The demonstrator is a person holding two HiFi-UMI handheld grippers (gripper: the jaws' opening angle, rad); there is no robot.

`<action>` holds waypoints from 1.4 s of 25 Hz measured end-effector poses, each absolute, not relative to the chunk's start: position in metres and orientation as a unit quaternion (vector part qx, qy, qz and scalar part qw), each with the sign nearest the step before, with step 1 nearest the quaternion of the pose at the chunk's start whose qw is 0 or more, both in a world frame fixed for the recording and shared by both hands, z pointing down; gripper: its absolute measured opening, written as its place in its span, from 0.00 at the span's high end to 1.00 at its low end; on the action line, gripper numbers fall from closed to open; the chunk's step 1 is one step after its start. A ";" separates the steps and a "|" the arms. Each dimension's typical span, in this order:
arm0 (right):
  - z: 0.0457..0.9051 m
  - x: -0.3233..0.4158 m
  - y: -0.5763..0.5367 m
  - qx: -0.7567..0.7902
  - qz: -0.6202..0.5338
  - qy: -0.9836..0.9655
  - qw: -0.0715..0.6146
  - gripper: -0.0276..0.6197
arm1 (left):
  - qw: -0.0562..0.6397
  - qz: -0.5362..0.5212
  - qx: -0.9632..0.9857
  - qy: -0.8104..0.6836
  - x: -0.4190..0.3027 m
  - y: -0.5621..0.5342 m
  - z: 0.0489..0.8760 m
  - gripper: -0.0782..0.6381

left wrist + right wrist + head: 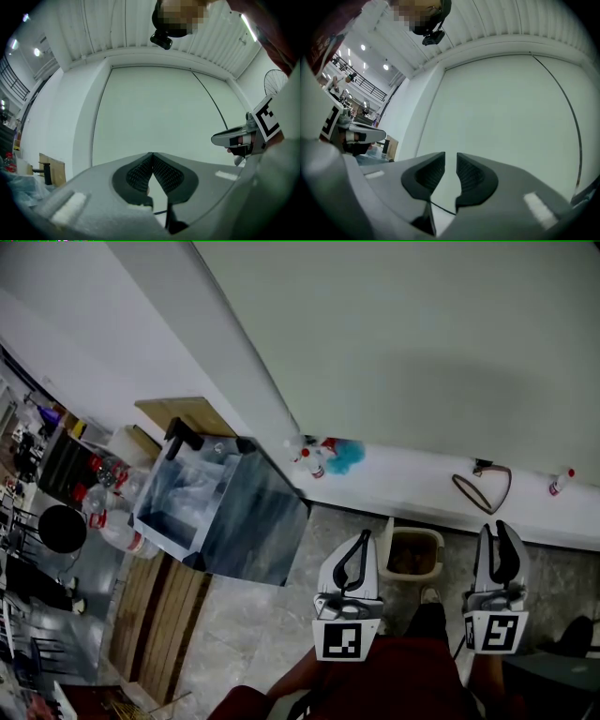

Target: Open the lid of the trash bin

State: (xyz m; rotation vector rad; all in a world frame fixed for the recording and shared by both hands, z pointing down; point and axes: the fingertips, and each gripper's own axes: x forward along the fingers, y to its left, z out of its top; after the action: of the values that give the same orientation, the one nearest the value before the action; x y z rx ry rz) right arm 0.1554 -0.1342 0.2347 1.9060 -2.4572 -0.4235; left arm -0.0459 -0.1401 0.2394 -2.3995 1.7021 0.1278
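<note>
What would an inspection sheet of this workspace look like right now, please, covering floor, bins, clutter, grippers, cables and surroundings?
Surface: grey stone floor, with wooden boards at its left.
Job's things: small beige bin by the wall, lid state unclear; large grey bin with a clear bag showing at its top.
Clutter: spray bottles and blue cloth on the white ledge; plastic bottles beside the large grey bin.
Grippers: left gripper shut, empty; right gripper jaws slightly apart, empty; neither touches a bin.
Cables: brown loop on the ledge, cord or strap unclear.
Surroundings: pale wall ahead.
</note>
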 end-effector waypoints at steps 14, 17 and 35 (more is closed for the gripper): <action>0.244 0.160 -0.141 0.607 -0.119 -0.786 0.011 0.96 | 0.076 0.039 -0.815 0.573 -0.042 -0.149 0.251 0.88; 0.246 0.162 -0.142 0.609 -0.116 -0.785 0.014 0.96 | 0.068 0.040 -0.814 0.575 -0.042 -0.150 0.253 0.88; 0.252 0.159 -0.159 0.601 -0.111 -0.791 0.025 0.96 | 0.051 0.032 -0.812 0.581 -0.046 -0.164 0.261 0.88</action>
State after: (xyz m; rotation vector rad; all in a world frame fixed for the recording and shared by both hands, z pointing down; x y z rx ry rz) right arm 0.1586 -0.1586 0.2525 1.8578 -2.4461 -0.3424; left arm -0.0457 -0.1637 0.2612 -2.4709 1.7685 0.0981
